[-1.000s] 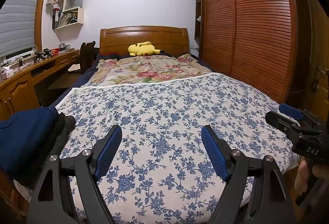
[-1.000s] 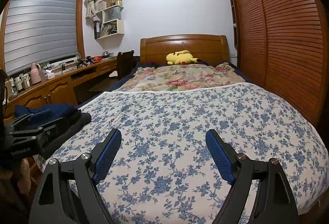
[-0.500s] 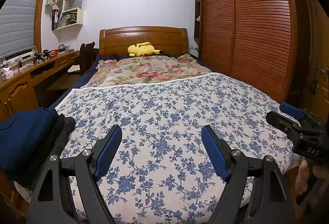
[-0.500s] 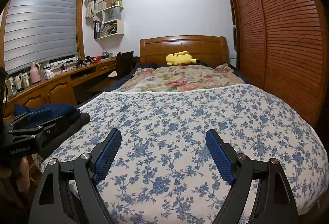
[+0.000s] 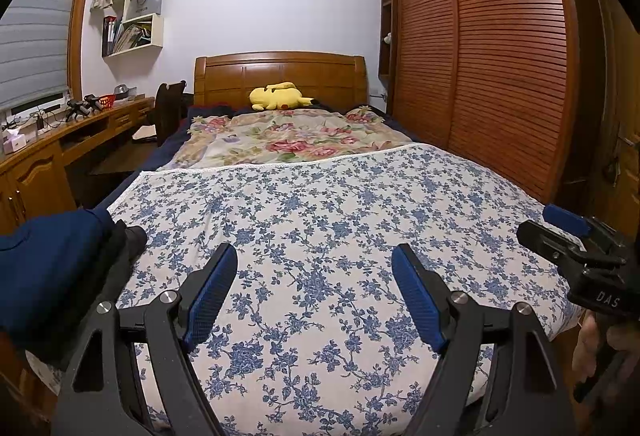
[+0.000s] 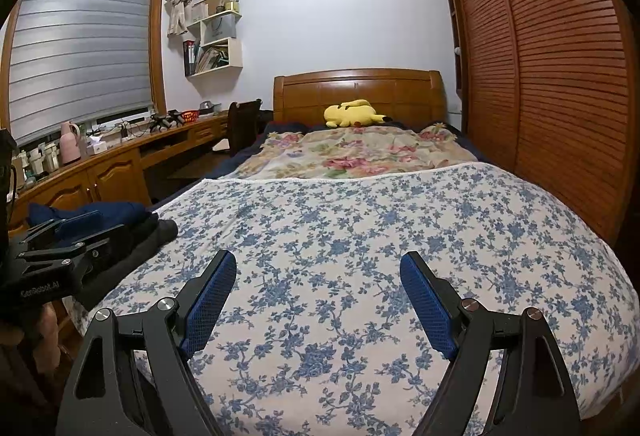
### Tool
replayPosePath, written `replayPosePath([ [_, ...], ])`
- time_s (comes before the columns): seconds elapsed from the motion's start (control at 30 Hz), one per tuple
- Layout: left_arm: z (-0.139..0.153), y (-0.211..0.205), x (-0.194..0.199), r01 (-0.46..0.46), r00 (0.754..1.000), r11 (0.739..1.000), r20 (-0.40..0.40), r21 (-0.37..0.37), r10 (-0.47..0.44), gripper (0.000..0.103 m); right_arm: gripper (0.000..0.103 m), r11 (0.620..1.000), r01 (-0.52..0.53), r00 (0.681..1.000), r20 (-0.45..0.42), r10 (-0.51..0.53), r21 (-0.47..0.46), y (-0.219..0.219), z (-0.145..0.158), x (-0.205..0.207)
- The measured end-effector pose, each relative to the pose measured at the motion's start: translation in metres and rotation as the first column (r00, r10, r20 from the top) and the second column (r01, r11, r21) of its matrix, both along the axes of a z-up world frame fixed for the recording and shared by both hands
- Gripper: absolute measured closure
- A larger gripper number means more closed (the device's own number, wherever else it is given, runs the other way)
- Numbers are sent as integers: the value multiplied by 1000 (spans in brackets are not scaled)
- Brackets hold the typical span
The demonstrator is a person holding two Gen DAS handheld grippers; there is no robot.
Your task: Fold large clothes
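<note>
a: how far along are we?

b: nothing folded yet, we judge. the left gripper [image 5: 314, 290] and right gripper [image 6: 318, 296] both hover with jaws apart and empty over the floral bedspread [image 5: 340, 236].

a: and the clothes?

b: a navy garment [image 5: 48, 268] on a black one [image 6: 136, 248], bunched in a heap at the frame's left edge, untouched.

Left hand-held gripper [image 5: 313, 288]: jaws spread wide, blue pads [image 5: 210, 298] facing each other, nothing between, held level, pointing forward. Right hand-held gripper [image 6: 317, 296]: same wide spread, empty, level, alongside left one. Bare fingers [image 5: 585, 346] wrap right handle; fingers [image 6: 47, 332] grip left handle.
</note>
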State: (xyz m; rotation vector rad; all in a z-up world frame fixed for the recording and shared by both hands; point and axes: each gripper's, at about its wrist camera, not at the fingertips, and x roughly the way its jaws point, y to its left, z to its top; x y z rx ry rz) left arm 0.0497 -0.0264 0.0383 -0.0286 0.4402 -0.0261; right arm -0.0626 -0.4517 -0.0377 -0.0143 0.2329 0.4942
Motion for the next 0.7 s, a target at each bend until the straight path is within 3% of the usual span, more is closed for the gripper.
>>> replayPosePath([
  [0.7, 1, 0, -1, 5, 1000, 1000, 2, -8, -5, 23, 18, 1000, -9, 1000, 4, 9, 2, -4, 0, 2],
])
